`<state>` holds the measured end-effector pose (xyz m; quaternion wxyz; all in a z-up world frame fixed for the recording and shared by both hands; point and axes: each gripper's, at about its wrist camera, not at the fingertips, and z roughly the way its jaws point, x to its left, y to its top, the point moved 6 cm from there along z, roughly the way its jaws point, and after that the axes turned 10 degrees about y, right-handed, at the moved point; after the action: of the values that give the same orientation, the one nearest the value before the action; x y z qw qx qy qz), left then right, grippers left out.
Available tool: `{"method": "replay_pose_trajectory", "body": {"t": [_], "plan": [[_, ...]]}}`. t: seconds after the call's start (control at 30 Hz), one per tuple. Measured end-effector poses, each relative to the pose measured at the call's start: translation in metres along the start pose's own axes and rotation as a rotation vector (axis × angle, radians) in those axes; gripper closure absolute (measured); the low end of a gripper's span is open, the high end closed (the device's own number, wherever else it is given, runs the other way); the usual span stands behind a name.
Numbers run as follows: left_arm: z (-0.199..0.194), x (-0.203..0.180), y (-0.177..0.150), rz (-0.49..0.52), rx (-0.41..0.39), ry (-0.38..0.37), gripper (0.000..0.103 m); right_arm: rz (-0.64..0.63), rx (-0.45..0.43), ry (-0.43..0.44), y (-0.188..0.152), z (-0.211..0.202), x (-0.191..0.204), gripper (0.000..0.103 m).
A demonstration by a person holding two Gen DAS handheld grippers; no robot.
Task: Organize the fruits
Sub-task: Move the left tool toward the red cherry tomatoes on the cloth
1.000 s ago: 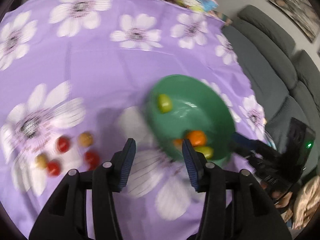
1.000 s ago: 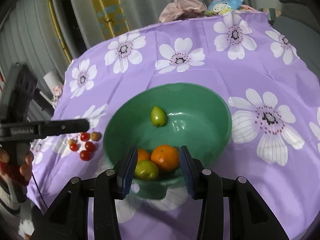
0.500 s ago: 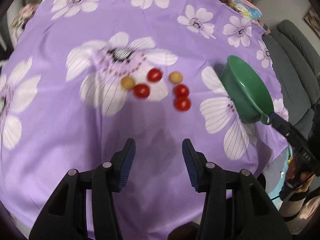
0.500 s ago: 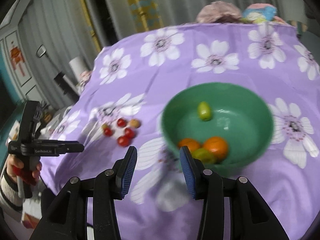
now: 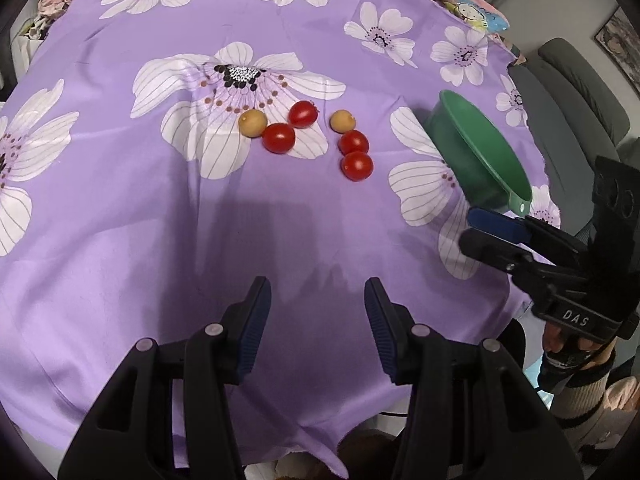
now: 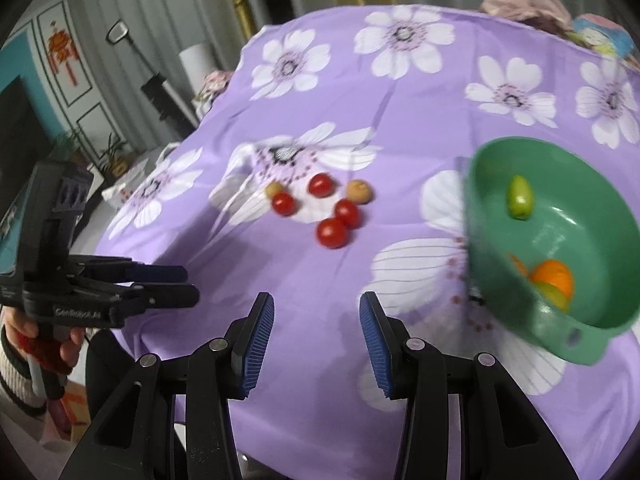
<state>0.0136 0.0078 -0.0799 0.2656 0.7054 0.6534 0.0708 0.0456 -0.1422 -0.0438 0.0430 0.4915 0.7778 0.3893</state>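
Left wrist view: left tongs point(image 5: 316, 312) spread and empty, aimed down at six loose small fruits point(image 5: 308, 136), four red and two tan, lying on the purple floral cloth of the counter point(image 5: 120, 240) left of the green bowl point(image 5: 480, 160); likely lined up for a pick. Right tongs point(image 6: 316, 320) likewise spread, empty, near the bowl's handle, the bowl holding oranges point(image 6: 554, 276) and a green fruit point(image 6: 519, 198). Nothing blocks the path; the fruits touching in pairs may crowd a grasp.
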Motion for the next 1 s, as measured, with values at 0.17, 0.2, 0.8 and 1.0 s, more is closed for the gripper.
{"method": "replay_pose_trajectory", "body": {"t": [0.17, 0.2, 0.8, 1.0], "plan": [[0.0, 0.01, 0.001, -0.027, -0.023, 0.001, 0.055, -0.018, 0.037, 0.006, 0.001, 0.015, 0.009, 0.058], [-0.001, 0.011, 0.002, -0.026, -0.038, -0.004, 0.055, -0.018, 0.046, 0.002, 0.002, 0.017, 0.009, 0.058], [0.02, 0.008, 0.05, 0.029, -0.03, 0.032, 0.055, 0.023, 0.069, -0.054, 0.024, 0.044, -0.008, 0.058], [0.04, 0.001, 0.072, 0.057, -0.007, 0.042, 0.055, 0.046, 0.083, -0.054, 0.03, 0.057, -0.02, 0.058]]}}
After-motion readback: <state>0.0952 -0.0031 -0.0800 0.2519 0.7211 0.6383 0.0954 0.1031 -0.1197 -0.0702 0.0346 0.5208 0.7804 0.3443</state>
